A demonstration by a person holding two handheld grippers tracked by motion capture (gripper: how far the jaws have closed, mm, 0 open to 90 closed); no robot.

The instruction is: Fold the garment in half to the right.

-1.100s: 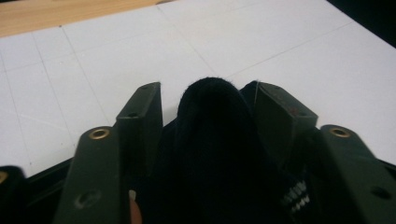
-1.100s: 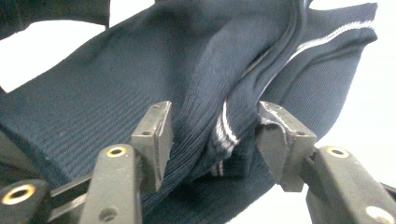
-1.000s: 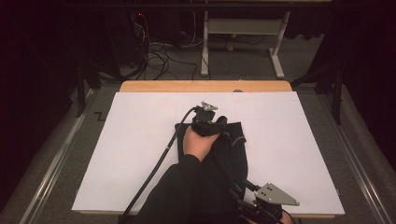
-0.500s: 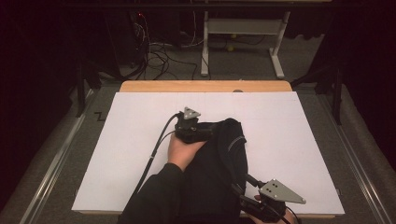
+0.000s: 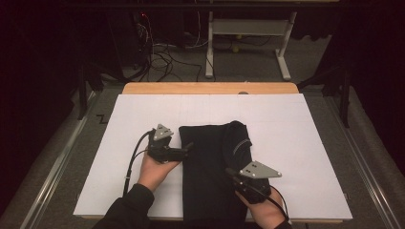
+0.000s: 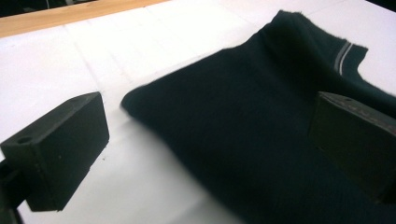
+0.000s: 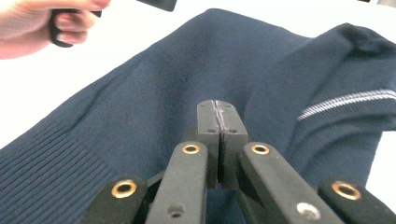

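A: How are the claws standing?

B: The left gripper (image 5: pixel 187 149) is sitting just beside the folded dark sweater (image 5: pixel 210 167), at its left edge; its jaws have just been opening and are gaping wide, gripping nothing. The right gripper (image 7: pixel 218 116) is hovering over the sweater's near right part, jaws just closed, pads meeting.

A: Pinching cloth?

B: Probably not; it's hard to tell. The sweater is lying on the white table (image 5: pixel 305 133).
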